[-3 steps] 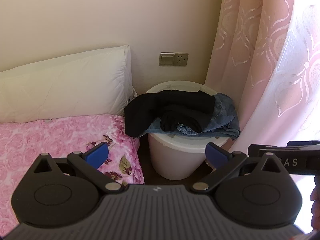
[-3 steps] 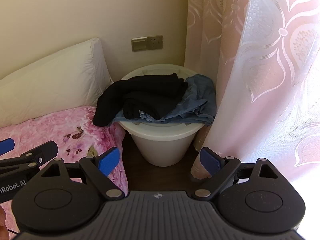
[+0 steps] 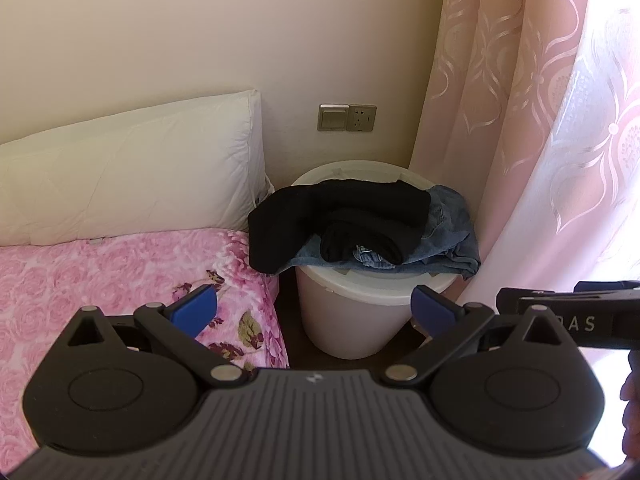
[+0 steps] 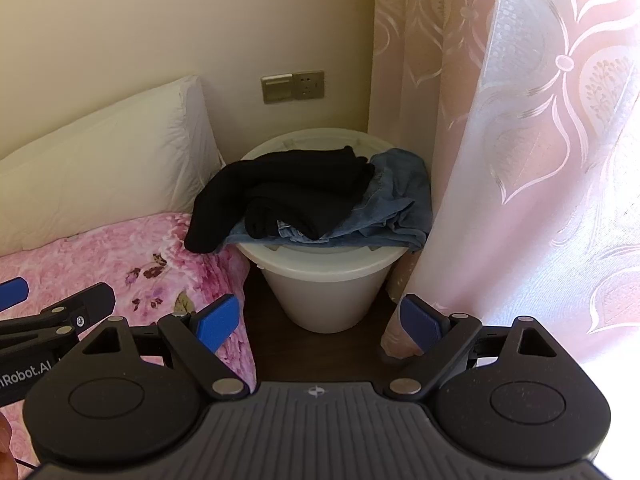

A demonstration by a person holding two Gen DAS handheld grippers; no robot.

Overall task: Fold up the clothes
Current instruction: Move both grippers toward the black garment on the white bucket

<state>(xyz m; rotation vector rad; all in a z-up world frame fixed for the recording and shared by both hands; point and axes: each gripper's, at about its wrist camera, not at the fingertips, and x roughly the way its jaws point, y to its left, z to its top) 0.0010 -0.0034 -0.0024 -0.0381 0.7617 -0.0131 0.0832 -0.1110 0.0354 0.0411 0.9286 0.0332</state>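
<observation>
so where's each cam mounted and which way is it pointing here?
Left wrist: on the left gripper, looking forward over the bed edge at the white bucket; its own open fingers show, plus the right gripper at right.
Right wrist: on the right gripper, facing the same bucket from nearer the curtain; its open fingers show, the left gripper at lower left.
Shared: bucket, black garment, blue jeans, pillow, wall socket.

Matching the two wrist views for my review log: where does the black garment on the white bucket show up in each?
Left wrist: black garment, centre, draped over the white plastic bucket.
Right wrist: black garment, centre, slightly left.
Shared landmark: brass wall socket plate above the bucket.
</observation>
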